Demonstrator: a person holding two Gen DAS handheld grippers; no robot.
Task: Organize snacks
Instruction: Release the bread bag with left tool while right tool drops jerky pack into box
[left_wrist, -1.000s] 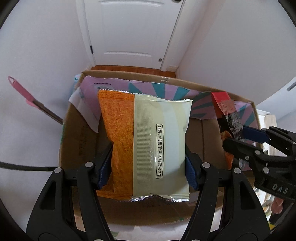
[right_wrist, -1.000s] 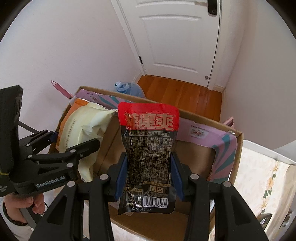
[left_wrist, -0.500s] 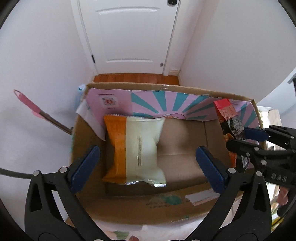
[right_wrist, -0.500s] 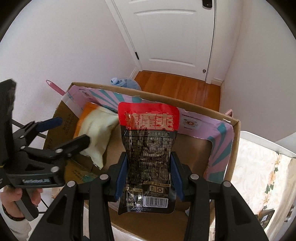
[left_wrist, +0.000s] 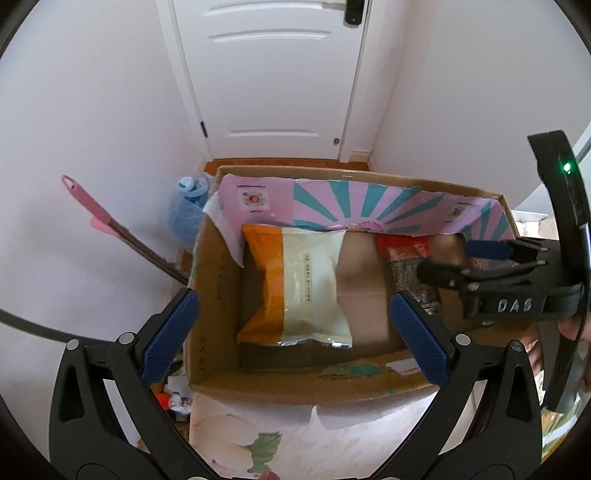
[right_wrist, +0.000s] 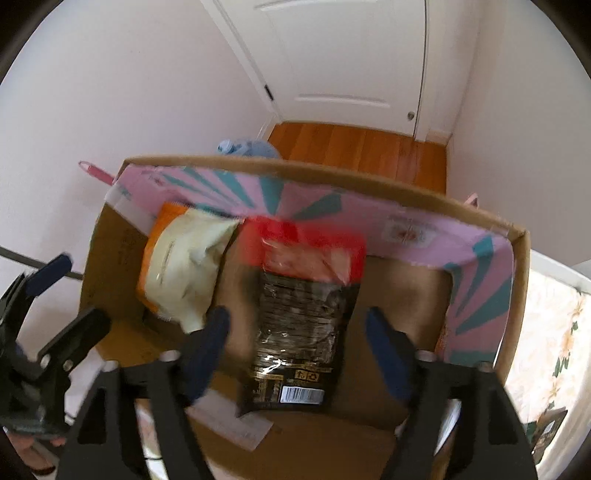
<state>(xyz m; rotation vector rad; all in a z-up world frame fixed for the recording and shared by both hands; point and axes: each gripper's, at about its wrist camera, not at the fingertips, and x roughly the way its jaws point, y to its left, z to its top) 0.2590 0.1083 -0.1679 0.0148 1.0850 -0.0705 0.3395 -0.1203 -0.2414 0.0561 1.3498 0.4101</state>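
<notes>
Here we look down into the box (left_wrist: 207, 321), a cardboard carton whose far wall carries a pink liner (left_wrist: 369, 206) with teal rays. The box stands on a floral cloth (left_wrist: 258, 435), its far edge toward the white door (left_wrist: 273, 74).

Inside, the orange pack (left_wrist: 299, 288), orange and cream, lies on the box floor toward the left wall, its top end against the liner. Beside it to the right, the red pack (right_wrist: 299, 310), red on top and dark below with a barcode at the near end, sits in the middle of the box, tilted, its red end near the far wall; whether it rests on the floor we cannot tell, as the right view is blurred.

Our left gripper (left_wrist: 295, 339) is spread wide and holds nothing, its blue pads flanking the box's near edge above the orange pack. Our right gripper (right_wrist: 295, 347) is also spread apart, with the red pack between its fingers but touching neither pad.

Left of the box, a pink handle (left_wrist: 88, 206) leans by the wall, and a blue bottle (left_wrist: 188, 199) stands at the box's far-left corner.
</notes>
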